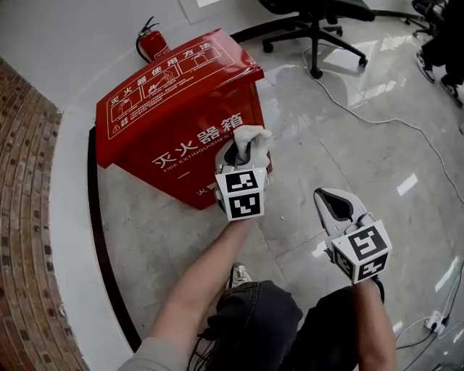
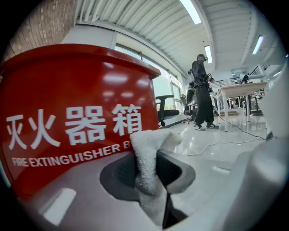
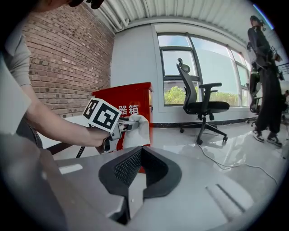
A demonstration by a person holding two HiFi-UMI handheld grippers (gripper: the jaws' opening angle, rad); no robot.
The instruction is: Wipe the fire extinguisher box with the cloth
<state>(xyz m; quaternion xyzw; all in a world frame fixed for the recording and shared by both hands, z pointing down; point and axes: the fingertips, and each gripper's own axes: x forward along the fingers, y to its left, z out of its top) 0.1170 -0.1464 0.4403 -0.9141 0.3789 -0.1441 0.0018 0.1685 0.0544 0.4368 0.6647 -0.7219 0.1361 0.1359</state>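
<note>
The red fire extinguisher box (image 1: 181, 109) stands on the floor by the curved white wall, its front printed with white characters. My left gripper (image 1: 241, 153) is shut on a white fluffy cloth (image 1: 251, 138), held just in front of the box's lower right front corner. In the left gripper view the cloth (image 2: 149, 167) sticks up between the jaws, close to the box (image 2: 67, 113). My right gripper (image 1: 328, 197) hangs to the right, away from the box, shut with nothing in it. The right gripper view shows the closed gripper (image 3: 141, 152), the cloth (image 3: 137, 131) and the box (image 3: 133, 101).
A fire extinguisher (image 1: 151, 42) stands behind the box. An office chair (image 1: 312, 22) and a white cable (image 1: 362, 116) are on the tiled floor to the right. A brick wall (image 1: 22, 217) runs along the left. A person (image 2: 201, 94) stands by a table (image 2: 239, 90).
</note>
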